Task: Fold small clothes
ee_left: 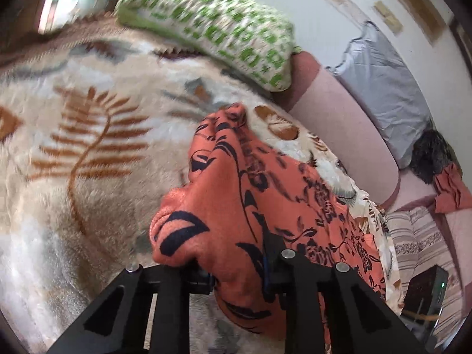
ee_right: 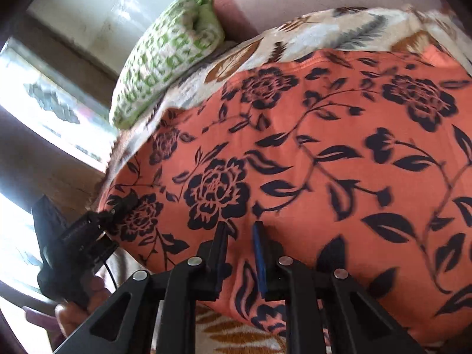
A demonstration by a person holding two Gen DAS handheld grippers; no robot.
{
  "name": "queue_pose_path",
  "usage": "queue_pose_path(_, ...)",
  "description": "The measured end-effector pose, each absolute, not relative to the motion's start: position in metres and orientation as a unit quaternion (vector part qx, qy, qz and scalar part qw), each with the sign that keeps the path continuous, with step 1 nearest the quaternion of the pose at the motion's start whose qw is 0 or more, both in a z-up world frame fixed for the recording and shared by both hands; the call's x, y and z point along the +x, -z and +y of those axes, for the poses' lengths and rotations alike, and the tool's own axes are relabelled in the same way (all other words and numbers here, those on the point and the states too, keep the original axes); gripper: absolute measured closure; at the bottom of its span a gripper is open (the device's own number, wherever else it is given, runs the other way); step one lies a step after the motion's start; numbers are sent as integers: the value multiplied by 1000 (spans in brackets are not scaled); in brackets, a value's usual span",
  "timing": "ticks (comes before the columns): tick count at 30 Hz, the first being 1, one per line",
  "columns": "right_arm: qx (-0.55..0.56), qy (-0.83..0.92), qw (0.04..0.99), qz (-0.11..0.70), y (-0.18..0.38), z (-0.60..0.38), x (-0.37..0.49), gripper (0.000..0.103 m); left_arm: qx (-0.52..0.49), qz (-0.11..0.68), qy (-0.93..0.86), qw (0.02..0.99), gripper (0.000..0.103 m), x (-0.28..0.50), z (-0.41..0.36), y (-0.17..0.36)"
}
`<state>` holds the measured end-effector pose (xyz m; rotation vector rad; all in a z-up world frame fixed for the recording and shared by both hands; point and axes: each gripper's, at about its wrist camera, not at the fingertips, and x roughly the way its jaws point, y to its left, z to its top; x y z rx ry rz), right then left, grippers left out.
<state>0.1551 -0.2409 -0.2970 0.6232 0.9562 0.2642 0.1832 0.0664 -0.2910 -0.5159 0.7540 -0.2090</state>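
Observation:
An orange garment with a black flower print (ee_left: 265, 194) lies on a cream blanket with brown fern leaves (ee_left: 88, 135). My left gripper (ee_left: 239, 268) is shut on a bunched edge of the garment and lifts it off the blanket. In the right wrist view the garment (ee_right: 309, 153) spreads wide and fills most of the frame. My right gripper (ee_right: 240, 244) is shut on the garment's near edge, with cloth pinched between its black finger and blue pad. The left gripper (ee_right: 97, 221) shows at the garment's left corner, held by a hand.
A green and white pillow (ee_left: 212, 26) lies at the blanket's far edge, also in the right wrist view (ee_right: 165, 62). A pink headboard (ee_left: 345, 129), a grey pillow (ee_left: 380, 88) and another orange cloth (ee_left: 451, 188) are at right. A window (ee_right: 44, 112) is at left.

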Motion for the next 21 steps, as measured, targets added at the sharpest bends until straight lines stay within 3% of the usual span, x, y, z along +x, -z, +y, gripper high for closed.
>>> queue_pose_path(12,406,-134,805,411,274,-329,137,76,-85,274,181,941,81,153,-48,244)
queue_pose_path(13,409,-133,805,409,272,-330,143,67,-71,272,190,941,81,151,-59,244)
queue_pose_path(14,414,-129,806,402,267,-338,143,42,-55,272,198,940,81,148,-70,245)
queue_pose_path(15,423,-129,807,391,262,-346,144,30,-47,275,208,938,81,147,-79,247)
queue_pose_path(16,430,-133,809,379,257,-352,146,25,-42,280,218,934,81,148,-86,251)
queue_pose_path(21,425,-182,779,424,240,-365,200,25,-32,312,235,920,81,151,-100,265)
